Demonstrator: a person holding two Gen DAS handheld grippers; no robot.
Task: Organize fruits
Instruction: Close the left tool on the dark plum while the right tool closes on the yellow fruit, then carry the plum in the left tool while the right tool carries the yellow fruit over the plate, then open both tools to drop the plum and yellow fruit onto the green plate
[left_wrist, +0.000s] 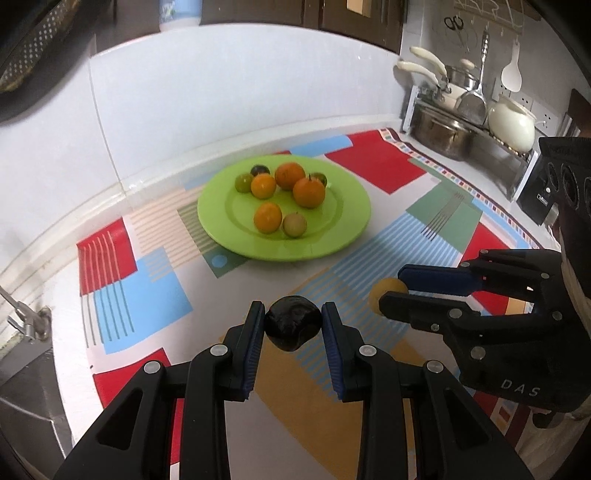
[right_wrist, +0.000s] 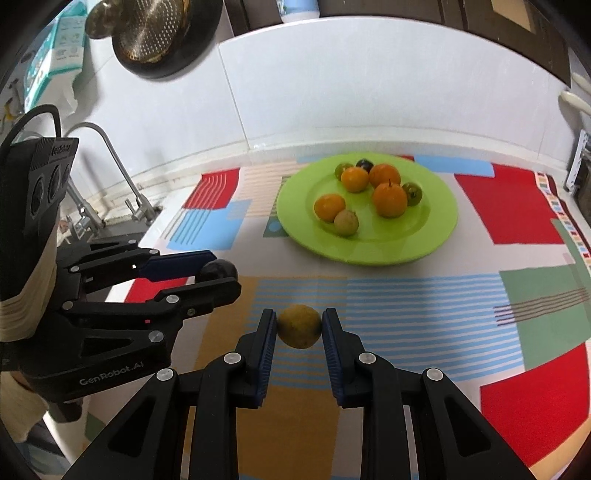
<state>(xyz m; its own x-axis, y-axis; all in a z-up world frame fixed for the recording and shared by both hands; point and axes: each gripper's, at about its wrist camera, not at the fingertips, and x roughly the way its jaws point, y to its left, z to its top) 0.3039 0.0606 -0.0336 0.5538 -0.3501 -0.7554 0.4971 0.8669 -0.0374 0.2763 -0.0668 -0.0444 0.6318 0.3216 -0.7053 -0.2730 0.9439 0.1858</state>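
Note:
My left gripper (left_wrist: 293, 320) is shut on a dark purple plum (left_wrist: 293, 328), held over the patterned mat. My right gripper (right_wrist: 299, 325) is shut on a yellow fruit (right_wrist: 299, 326). Each gripper shows in the other's view: the right gripper (left_wrist: 392, 287) with the yellow fruit (left_wrist: 386, 291) at right, the left gripper (right_wrist: 225, 271) with the plum (right_wrist: 220, 270) at left. A green plate (left_wrist: 343, 225) lies ahead on the mat; it also shows in the right wrist view (right_wrist: 436, 229). It holds several oranges (left_wrist: 308, 192), small green fruits (left_wrist: 294, 225) and a dark plum (left_wrist: 260, 170).
A colourful patterned mat (left_wrist: 369, 162) covers the white counter. A rack with pots, pans and a white kettle (left_wrist: 511, 125) stands at the back right. A sink faucet (right_wrist: 110, 162) is at the left. A white tiled wall runs behind.

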